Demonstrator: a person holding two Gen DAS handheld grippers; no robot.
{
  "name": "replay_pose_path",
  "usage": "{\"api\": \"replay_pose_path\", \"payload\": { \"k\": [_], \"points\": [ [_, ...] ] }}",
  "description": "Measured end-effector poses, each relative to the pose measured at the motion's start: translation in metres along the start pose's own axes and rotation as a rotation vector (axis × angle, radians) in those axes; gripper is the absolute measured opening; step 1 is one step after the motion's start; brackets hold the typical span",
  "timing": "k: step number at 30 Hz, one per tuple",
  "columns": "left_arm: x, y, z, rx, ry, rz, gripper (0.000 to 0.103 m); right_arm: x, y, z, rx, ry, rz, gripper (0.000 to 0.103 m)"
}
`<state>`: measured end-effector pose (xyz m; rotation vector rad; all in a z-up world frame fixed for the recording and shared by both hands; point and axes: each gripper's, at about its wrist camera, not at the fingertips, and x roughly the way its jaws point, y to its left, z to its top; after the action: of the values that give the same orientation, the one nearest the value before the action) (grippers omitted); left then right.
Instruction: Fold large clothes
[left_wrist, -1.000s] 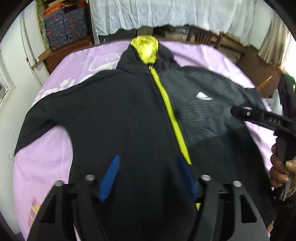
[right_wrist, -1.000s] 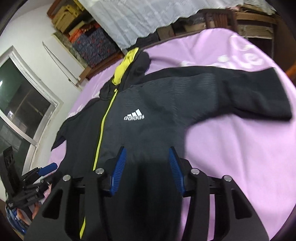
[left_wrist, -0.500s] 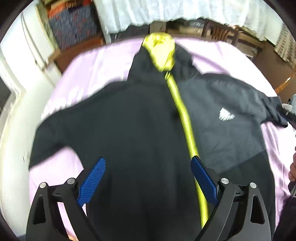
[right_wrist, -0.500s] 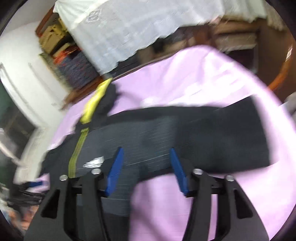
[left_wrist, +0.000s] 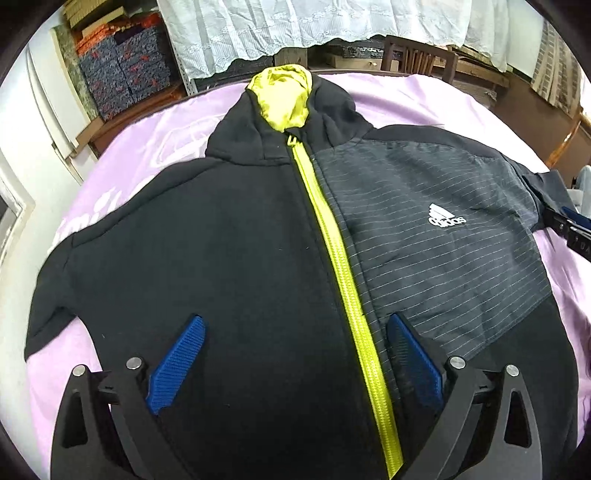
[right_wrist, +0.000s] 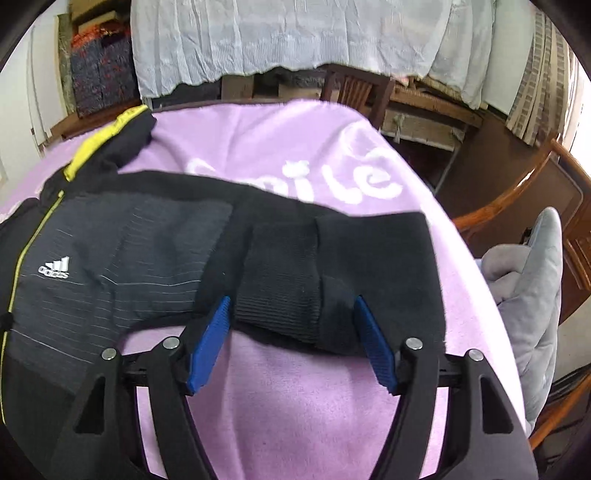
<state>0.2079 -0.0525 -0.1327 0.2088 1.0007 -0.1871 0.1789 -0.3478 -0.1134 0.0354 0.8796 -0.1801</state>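
Observation:
A black and grey hooded jacket (left_wrist: 240, 258) with a yellow zipper (left_wrist: 332, 258) and yellow hood lining lies face up on a purple blanket (left_wrist: 155, 147). My left gripper (left_wrist: 295, 354) is open above the jacket's lower front, its blue pads either side of the zipper. In the right wrist view my right gripper (right_wrist: 291, 336) is open, its blue pads either side of the ribbed cuff (right_wrist: 280, 284) of the jacket's right-hand sleeve (right_wrist: 369, 266), which is doubled over at its end. The right gripper also shows in the left wrist view (left_wrist: 569, 225) at the right edge.
The blanket (right_wrist: 314, 406) covers a round table. A wooden chair (right_wrist: 354, 92) and shelves under a white cloth stand behind it. A grey cloth (right_wrist: 532, 288) lies on a wooden chair at the right. Patterned boxes (left_wrist: 125, 74) are stacked at the back left.
My right gripper has swung right from the jacket's chest to the sleeve cuff. My left gripper has opened wider and shifted left over the jacket's front.

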Motion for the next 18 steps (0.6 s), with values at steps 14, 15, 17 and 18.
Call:
{"api": "replay_pose_path", "payload": {
  "k": [14, 15, 17, 18],
  "points": [
    [0.0, 0.01, -0.005, -0.036, 0.013, -0.05, 0.1, -0.027, -0.05, 0.014, 0.221, -0.104, 0.104, 0.007],
    [-0.001, 0.012, -0.005, -0.038, 0.004, -0.024, 0.1, -0.036, -0.072, 0.016, 0.303, -0.149, 0.08, 0.006],
    [-0.004, 0.015, -0.005, -0.039, -0.018, 0.031, 0.1, -0.046, -0.127, 0.01, 0.516, -0.202, 0.002, 0.007],
    [-0.007, 0.017, -0.004, -0.043, -0.031, 0.053, 0.1, -0.052, -0.166, -0.002, 0.679, -0.217, -0.11, 0.01]
  ]
}}
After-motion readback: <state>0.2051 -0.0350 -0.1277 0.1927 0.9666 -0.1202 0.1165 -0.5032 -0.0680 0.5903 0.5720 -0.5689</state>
